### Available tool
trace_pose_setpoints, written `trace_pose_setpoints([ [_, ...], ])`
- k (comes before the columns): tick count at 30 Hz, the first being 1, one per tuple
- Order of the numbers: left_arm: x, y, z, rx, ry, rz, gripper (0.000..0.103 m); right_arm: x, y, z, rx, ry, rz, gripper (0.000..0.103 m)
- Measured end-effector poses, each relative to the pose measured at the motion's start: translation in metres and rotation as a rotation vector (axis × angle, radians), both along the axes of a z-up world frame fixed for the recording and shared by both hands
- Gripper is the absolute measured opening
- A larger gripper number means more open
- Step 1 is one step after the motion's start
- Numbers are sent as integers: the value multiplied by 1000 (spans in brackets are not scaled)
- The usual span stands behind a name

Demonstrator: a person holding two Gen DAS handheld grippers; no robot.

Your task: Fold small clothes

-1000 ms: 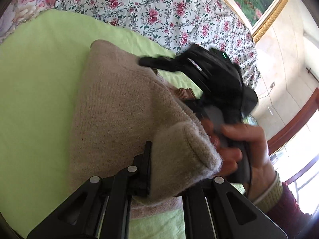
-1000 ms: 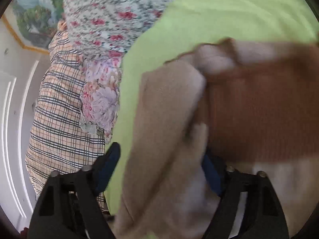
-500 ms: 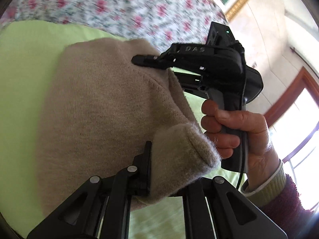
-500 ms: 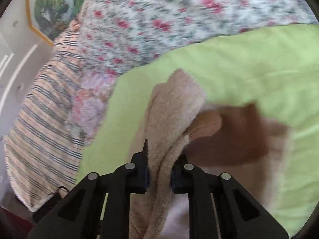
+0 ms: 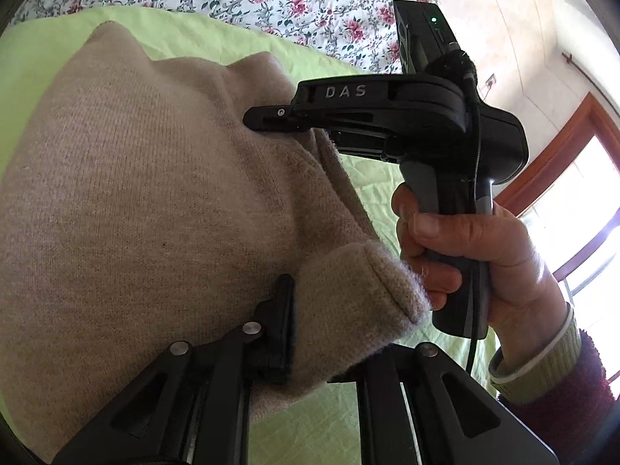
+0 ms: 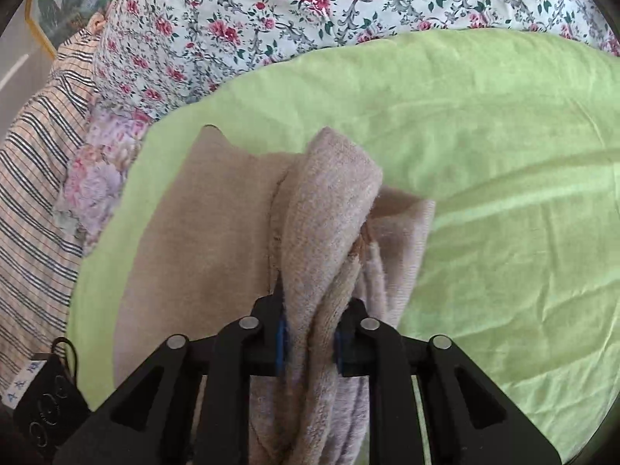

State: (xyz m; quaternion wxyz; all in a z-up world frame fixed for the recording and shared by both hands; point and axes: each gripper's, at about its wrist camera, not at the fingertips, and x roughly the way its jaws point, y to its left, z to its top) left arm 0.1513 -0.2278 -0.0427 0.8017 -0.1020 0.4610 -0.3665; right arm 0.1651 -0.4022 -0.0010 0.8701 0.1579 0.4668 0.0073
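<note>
Green sheet [image 6: 484, 124], floral quilt [image 6: 271, 11], striped blanket [image 6: 35, 147]

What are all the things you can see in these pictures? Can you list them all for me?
beige knitted garment: one, beige, lying on the green sheet, a bunch of it in each gripper.
green sheet: one, light green, spread under the garment.
floral cover: one, white with red roses, beyond the sheet.
striped cloth: one, pale with dark stripes, at the left edge of the right wrist view.
framed painting: one, gold frame, on the wall.
window: one, brown wooden frame, bright.
left gripper: one, black, closed on a folded cuff-like end.
right gripper: one, black with blue pads, closed on bunched cloth.
hand: one, around the right gripper's handle, dark red sleeve.
</note>
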Motion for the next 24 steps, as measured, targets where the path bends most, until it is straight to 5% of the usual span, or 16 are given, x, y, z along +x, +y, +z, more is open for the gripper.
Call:
trace_pose_setpoints([
  [6, -19, 27, 24, -24, 36, -81, 35, -20, 1, 9, -97, -22, -76, 41],
  [8, -31, 42, 33, -23, 22, -87, 54, -33, 1, 14, -129, -29, -99, 62],
  [10, -33, 63, 44, -19, -5, -50, 60, -45, -1, 17, -109, -41, -117, 70],
  [15, -20, 107, 57, -3, -30, 42, 61, -73, -5, 16, -16, -40, -149, 73],
  [17, -7, 123, 56, 11, -31, 88, 69, -81, -5, 15, 46, -51, -141, 75],
  [24, 64, 141, 26, -10, 88, 168, 71, -73, 3, 5, 149, -46, -104, 78],
])
